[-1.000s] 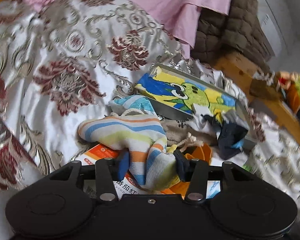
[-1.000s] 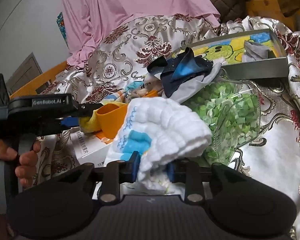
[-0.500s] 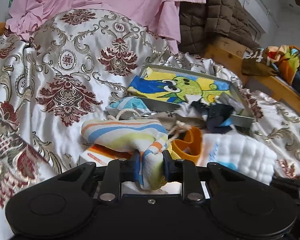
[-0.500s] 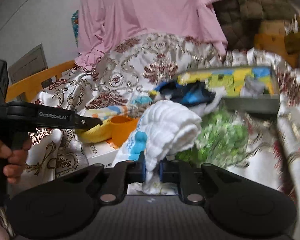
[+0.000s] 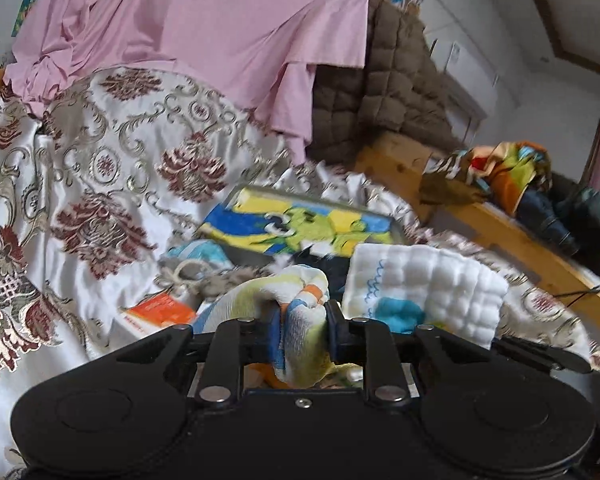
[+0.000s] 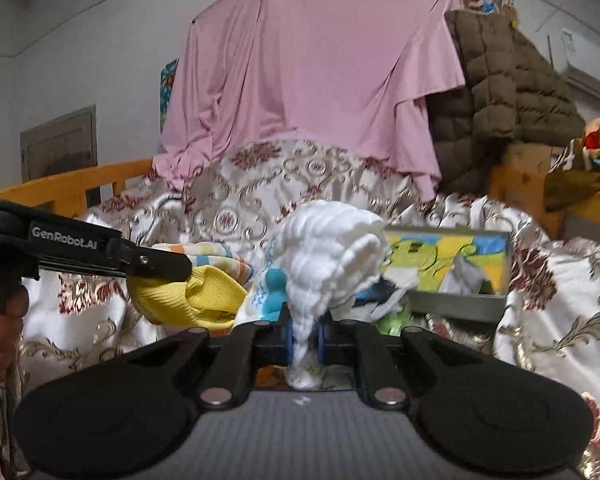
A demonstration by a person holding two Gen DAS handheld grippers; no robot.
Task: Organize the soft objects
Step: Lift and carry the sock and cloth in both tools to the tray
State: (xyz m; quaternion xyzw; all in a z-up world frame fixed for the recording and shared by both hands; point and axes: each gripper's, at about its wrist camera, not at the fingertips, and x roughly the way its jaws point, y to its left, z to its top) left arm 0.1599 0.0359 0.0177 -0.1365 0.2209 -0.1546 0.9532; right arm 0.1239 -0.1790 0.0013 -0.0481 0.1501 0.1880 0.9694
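My left gripper (image 5: 303, 330) is shut on a striped pastel cloth (image 5: 296, 300) and holds it above the bed; the cloth shows yellow in the right wrist view (image 6: 204, 292), beside the left gripper (image 6: 156, 268). My right gripper (image 6: 305, 338) is shut on a white quilted cloth with blue marks (image 6: 328, 248) and holds it raised; that cloth also shows in the left wrist view (image 5: 424, 292). A grey tray with a green cartoon picture (image 5: 300, 228) lies on the bed beyond both cloths, with dark and white cloth at its near edge (image 6: 380, 292).
A floral satin bedspread (image 5: 100, 184) covers the bed. A pink sheet (image 6: 312, 80) and a brown quilted jacket (image 6: 508, 96) hang behind. An orange and white box (image 5: 156, 312) and a rope cord (image 5: 188, 276) lie on the bed. A wooden rail (image 5: 500, 232) runs on the right.
Both grippers have lifted with their cloths held and tilted up, so more of the wall shows. The white cloth has come up beside the striped cloth.
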